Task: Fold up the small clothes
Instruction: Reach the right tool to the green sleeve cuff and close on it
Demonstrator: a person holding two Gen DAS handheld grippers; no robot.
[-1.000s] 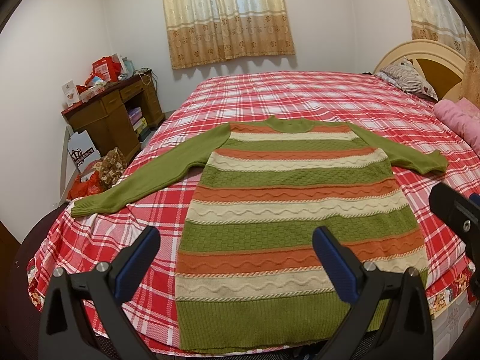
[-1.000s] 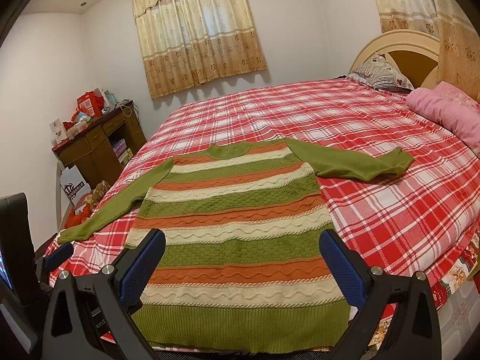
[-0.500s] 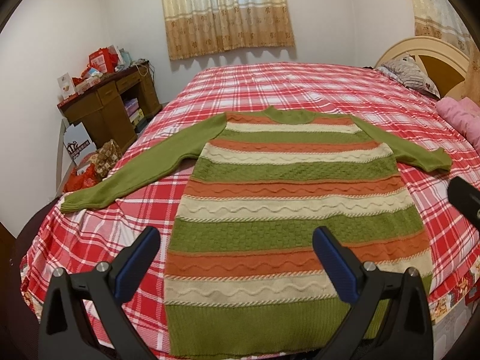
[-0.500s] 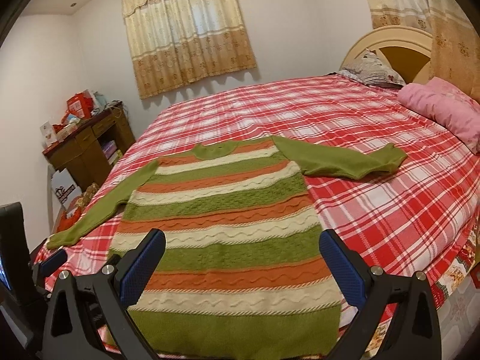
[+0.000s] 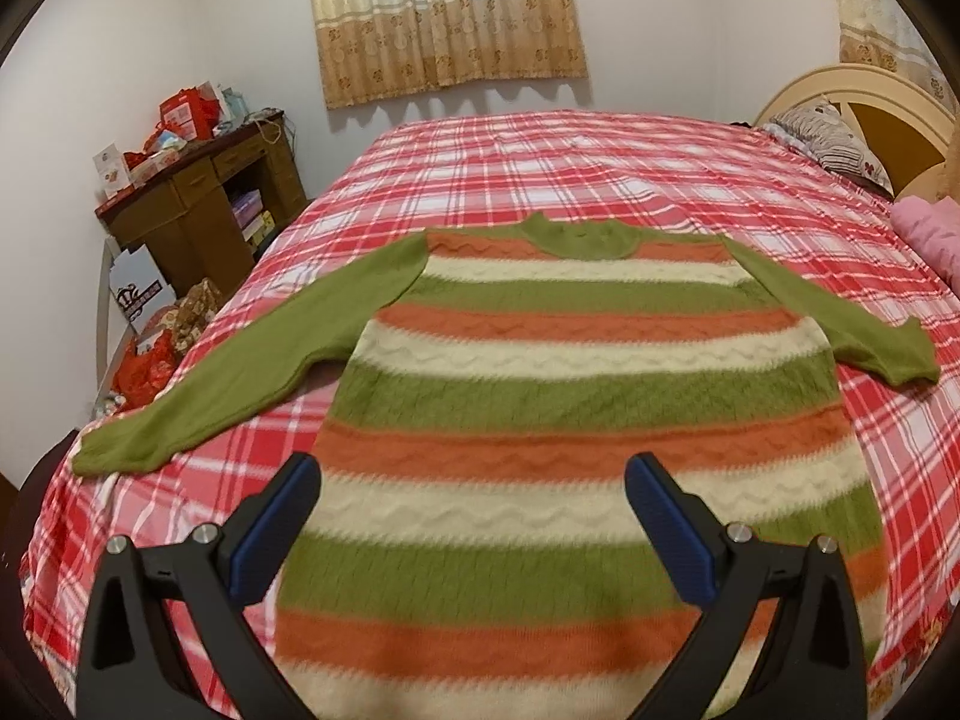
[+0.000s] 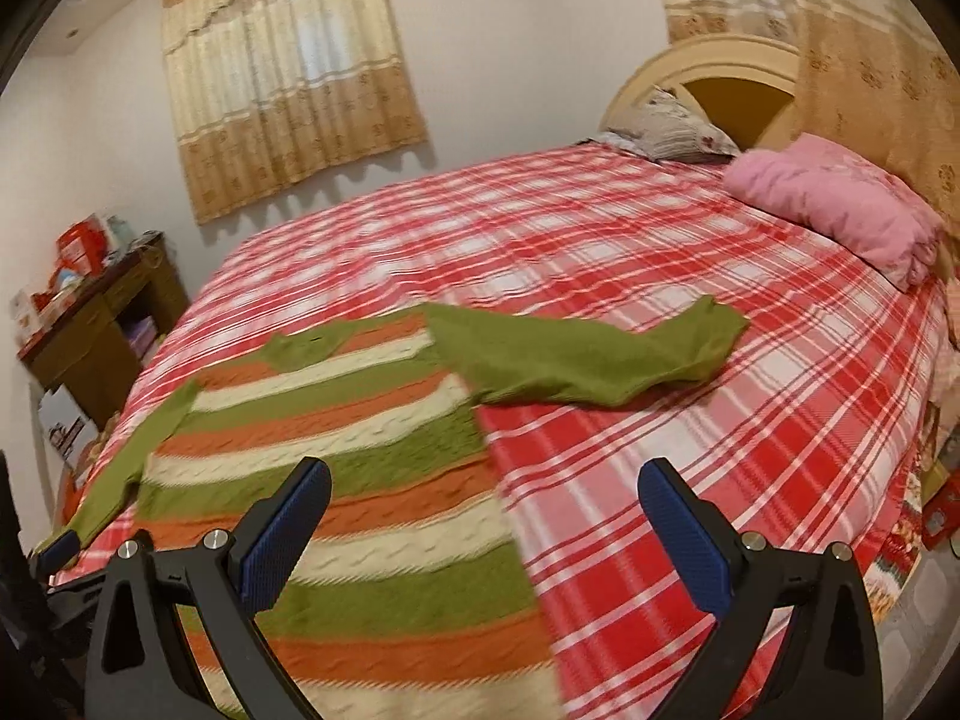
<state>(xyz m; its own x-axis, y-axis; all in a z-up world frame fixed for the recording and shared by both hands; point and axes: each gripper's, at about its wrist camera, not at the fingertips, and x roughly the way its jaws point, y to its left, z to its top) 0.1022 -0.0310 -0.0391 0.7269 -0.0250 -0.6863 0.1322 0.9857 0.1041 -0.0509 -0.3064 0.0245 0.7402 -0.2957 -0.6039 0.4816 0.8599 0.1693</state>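
Note:
A striped sweater [image 5: 570, 384] in green, orange and cream lies flat on the red plaid bed [image 5: 540, 174], both green sleeves spread out. My left gripper [image 5: 471, 531] is open and empty, above the sweater's lower body. My right gripper [image 6: 483, 531] is open and empty, above the sweater's right edge [image 6: 360, 468], with the right sleeve [image 6: 594, 360] lying ahead of it. The left gripper's blue tip [image 6: 60, 543] shows at the left edge of the right wrist view.
A wooden desk [image 5: 204, 204] with red boxes stands left of the bed, with bags on the floor beside it. A pink blanket [image 6: 840, 204] and a pillow [image 6: 672, 132] lie by the headboard. Curtains hang on the far wall.
Both grippers moved forward and lower over the sweater. The right gripper swung to the right, toward the right sleeve. Both stayed open.

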